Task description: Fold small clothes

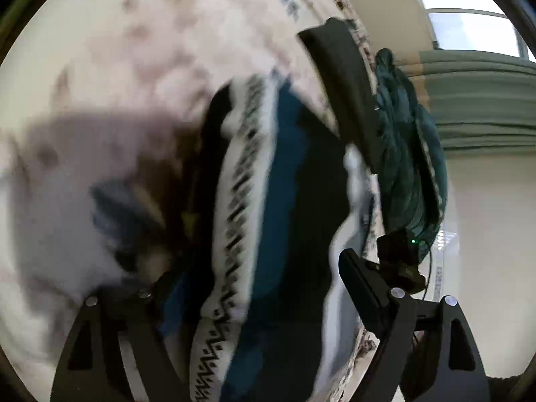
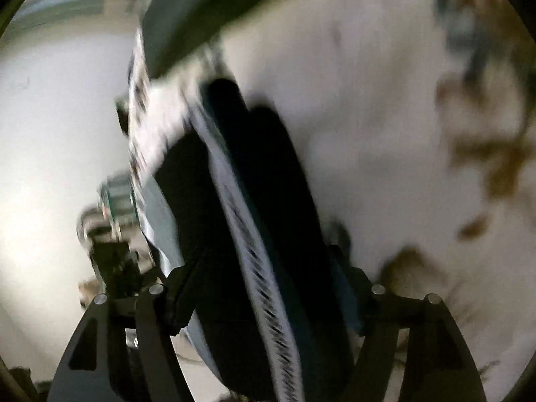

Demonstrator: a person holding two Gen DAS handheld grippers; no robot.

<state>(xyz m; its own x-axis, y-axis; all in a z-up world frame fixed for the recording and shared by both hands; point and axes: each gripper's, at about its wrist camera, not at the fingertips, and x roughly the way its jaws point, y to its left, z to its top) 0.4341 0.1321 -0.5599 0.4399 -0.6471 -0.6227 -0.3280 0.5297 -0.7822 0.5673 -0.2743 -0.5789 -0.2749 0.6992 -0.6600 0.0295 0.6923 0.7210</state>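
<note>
A small garment [image 1: 284, 207] in black, blue and white with a zigzag-patterned band fills the space between my left gripper's [image 1: 261, 288] fingers, which are shut on it. The same garment [image 2: 254, 221] runs through my right gripper [image 2: 264, 288], also shut on it, and it is blurred by motion. Both grippers hold it above a white cloth with brown and blue prints [image 1: 134, 50]. In the left wrist view the other gripper's black finger [image 1: 341, 80] shows behind the garment.
A dark teal bunched garment [image 1: 405, 140] hangs at the right of the left wrist view. A window [image 1: 469, 30] and a grey-green curtain [image 1: 485, 100] lie beyond. The white printed cloth [image 2: 385, 100] fills the right wrist view's right side.
</note>
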